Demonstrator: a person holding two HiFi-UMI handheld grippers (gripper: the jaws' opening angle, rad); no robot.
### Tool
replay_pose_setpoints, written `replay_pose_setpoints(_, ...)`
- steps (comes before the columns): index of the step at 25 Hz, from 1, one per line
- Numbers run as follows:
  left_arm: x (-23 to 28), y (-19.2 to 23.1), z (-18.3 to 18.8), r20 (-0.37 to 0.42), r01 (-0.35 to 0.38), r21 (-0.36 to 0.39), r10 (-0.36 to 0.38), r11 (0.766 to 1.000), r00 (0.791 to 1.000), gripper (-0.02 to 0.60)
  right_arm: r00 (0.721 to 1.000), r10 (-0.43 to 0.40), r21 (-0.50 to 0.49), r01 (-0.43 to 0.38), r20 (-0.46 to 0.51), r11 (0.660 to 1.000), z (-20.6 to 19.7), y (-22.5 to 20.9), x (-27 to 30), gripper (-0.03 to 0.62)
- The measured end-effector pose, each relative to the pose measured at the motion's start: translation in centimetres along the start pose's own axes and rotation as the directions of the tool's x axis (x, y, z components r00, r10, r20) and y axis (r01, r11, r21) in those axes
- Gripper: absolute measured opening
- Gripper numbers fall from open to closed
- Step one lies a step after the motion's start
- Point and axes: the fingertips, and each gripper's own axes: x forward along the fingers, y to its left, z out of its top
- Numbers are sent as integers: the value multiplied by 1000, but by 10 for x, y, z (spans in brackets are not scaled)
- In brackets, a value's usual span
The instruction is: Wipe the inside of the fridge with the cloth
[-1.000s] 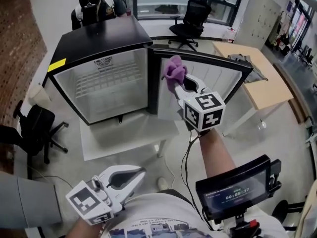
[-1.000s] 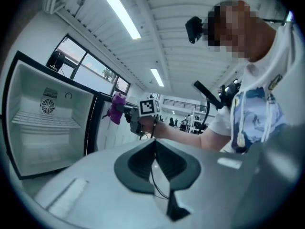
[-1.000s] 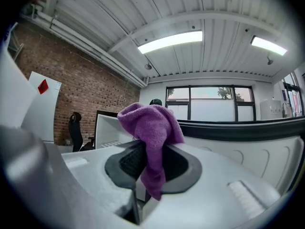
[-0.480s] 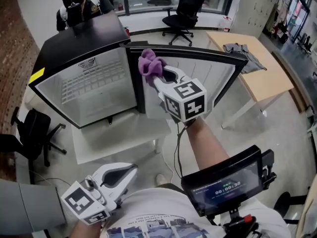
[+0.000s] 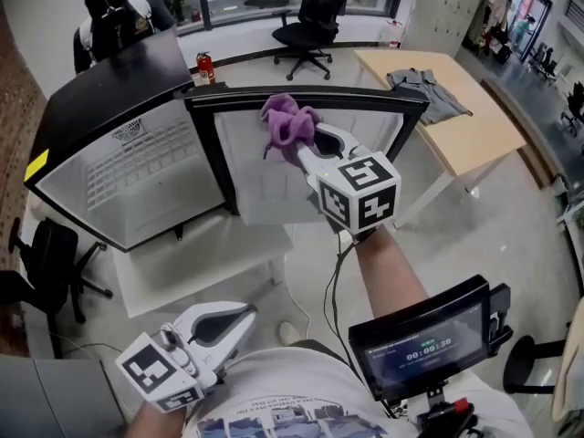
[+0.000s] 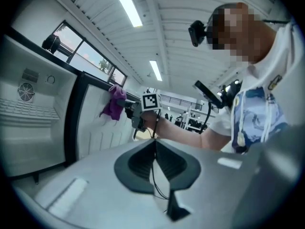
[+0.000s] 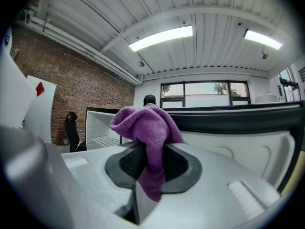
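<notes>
The black fridge stands open, its white inside with a wire shelf at the left of the head view. Its door swings out to the right, inner panel facing me. My right gripper is shut on a bunched purple cloth, held up at the door's top edge, roughly mid-width. In the right gripper view the cloth hangs between the jaws, with the fridge's inside off to the left. My left gripper is low by my waist, shut and holding nothing.
The fridge rests on a white low platform. A person in black stands behind it. Office chairs, a red fire extinguisher and a wooden table with a grey garment stand around. A screen hangs at my waist.
The fridge has slid left in the head view. My right gripper with the cloth now sits further from the hinge along the door's top. The left gripper has barely moved.
</notes>
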Motion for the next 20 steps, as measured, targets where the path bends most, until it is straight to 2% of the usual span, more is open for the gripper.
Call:
replay_pose_setpoints(8, 32, -14, 1, -21, 99, 2, -99, 995, 995, 8, 990, -139, 15, 139, -6, 990, -6, -59, -52, 74)
replay_pose_setpoints(14, 41, -14, -7, -37, 141, 13, -140, 990, 989, 8, 965, -261, 26, 261, -17, 965, -15, -93, -85, 74)
replay_pose_setpoints(20, 47, -21, -8, -45, 163, 11, -163, 987, 986, 8, 942, -334, 40, 335, -31, 941, -19, -119, -111, 74)
